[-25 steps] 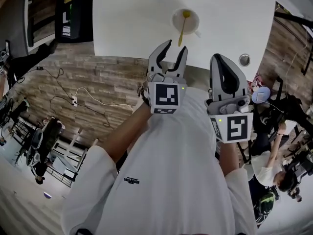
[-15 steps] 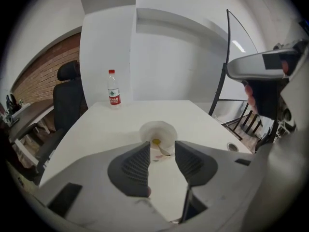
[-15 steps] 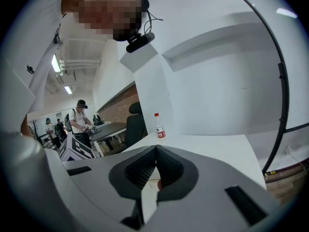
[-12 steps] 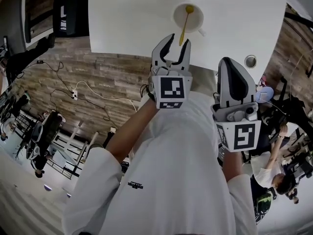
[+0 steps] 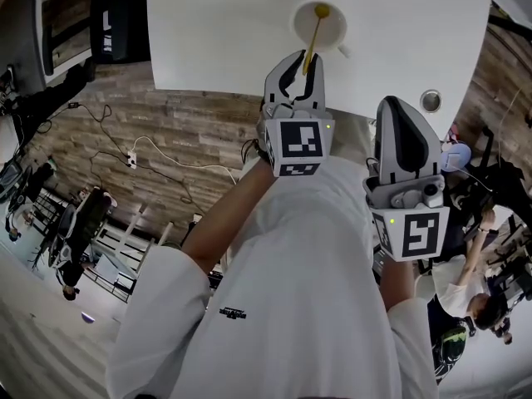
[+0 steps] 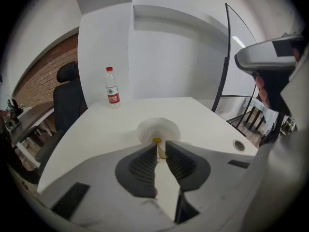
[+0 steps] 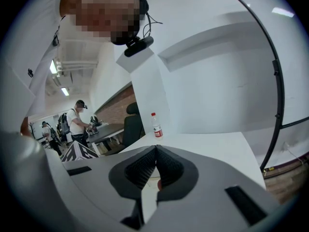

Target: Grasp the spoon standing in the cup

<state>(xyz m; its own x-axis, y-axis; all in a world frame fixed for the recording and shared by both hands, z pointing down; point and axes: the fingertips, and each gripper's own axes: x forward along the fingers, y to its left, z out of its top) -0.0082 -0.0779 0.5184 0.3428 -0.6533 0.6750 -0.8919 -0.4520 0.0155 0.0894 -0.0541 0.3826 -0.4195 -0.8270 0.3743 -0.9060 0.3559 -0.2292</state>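
Note:
A white cup (image 5: 301, 25) stands near the front edge of the white table (image 5: 224, 32), and a yellow spoon (image 5: 313, 38) leans out of it toward me. My left gripper (image 5: 303, 63) is at the table edge with its jaws on either side of the spoon handle. In the left gripper view the handle (image 6: 161, 152) sits in the narrow gap between the closing jaws of this gripper (image 6: 161, 146), just in front of the cup (image 6: 157, 127); a slit of light still shows beside it. My right gripper (image 5: 398, 104) is shut and empty, held off the table's front right.
A water bottle (image 6: 112, 87) stands at the table's far side. A round metal grommet (image 5: 430, 100) is set into the table near the right gripper. An office chair (image 6: 67, 100) stands at the far left corner. People stand in the background (image 7: 77, 120).
My left gripper has moved forward to the spoon, and its jaws have narrowed from wide open to a slim gap round the handle. The right gripper has barely shifted.

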